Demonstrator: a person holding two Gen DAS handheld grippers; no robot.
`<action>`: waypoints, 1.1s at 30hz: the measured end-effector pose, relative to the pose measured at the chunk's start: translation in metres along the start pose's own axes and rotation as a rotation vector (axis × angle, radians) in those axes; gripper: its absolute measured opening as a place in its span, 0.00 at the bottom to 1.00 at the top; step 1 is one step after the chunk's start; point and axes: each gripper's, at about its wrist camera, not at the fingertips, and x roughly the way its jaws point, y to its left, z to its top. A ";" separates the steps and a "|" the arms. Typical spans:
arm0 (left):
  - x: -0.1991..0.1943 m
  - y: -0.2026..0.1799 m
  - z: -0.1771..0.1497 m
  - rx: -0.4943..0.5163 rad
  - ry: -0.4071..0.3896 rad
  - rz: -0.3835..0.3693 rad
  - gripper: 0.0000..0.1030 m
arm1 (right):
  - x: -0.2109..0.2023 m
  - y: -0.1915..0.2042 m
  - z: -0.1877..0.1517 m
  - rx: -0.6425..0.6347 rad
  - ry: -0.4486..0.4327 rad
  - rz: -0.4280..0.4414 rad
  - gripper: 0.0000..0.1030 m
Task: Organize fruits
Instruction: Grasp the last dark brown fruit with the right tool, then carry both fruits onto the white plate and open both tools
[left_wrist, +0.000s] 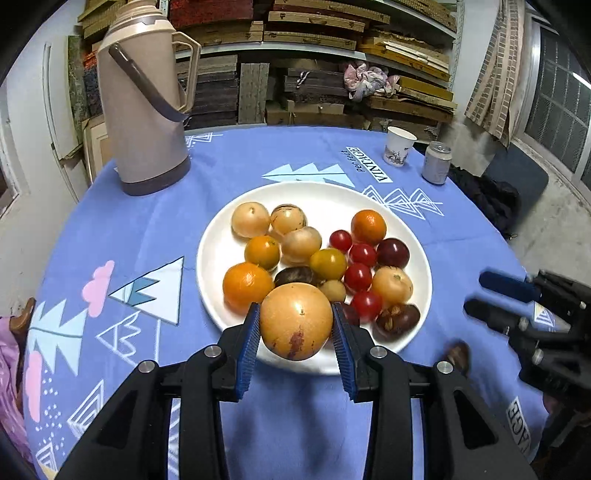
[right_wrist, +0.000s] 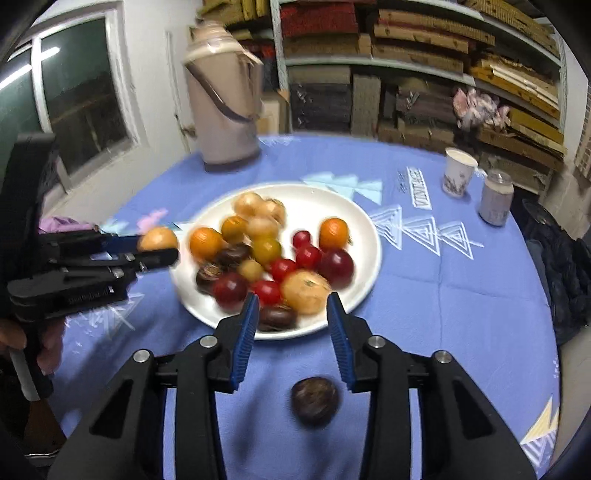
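A white plate (left_wrist: 321, 195) on the blue tablecloth holds several fruits: oranges, pale tan round ones, red cherry tomatoes, dark plums and brown ones. My left gripper (left_wrist: 295, 314) is shut on a large tan-yellow fruit (left_wrist: 297, 325) and holds it above the plate's near rim. From the right wrist view the same gripper (right_wrist: 159, 247) hangs left of the plate (right_wrist: 325, 206) with the fruit (right_wrist: 158, 239). My right gripper (right_wrist: 292, 299) stands open with nothing between its fingers, near the plate's front edge. A dark brown fruit (right_wrist: 314, 400) lies on the cloth just below it.
A tall beige thermos (left_wrist: 144, 110) stands at the back left of the table. A paper cup (left_wrist: 399, 146) and a drink can (left_wrist: 437, 162) sit at the back right. Shelves of stacked boards rise behind the table. A person's hand (right_wrist: 48, 347) grips the left tool.
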 end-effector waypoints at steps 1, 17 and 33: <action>0.003 -0.001 0.001 0.005 -0.001 -0.003 0.37 | 0.001 -0.006 -0.009 -0.002 0.011 -0.014 0.42; -0.001 -0.007 -0.017 0.015 0.019 -0.022 0.37 | 0.049 0.006 -0.065 -0.036 0.207 -0.044 0.42; -0.006 -0.004 -0.014 0.020 0.007 -0.024 0.37 | 0.009 0.008 -0.012 -0.045 0.018 -0.009 0.41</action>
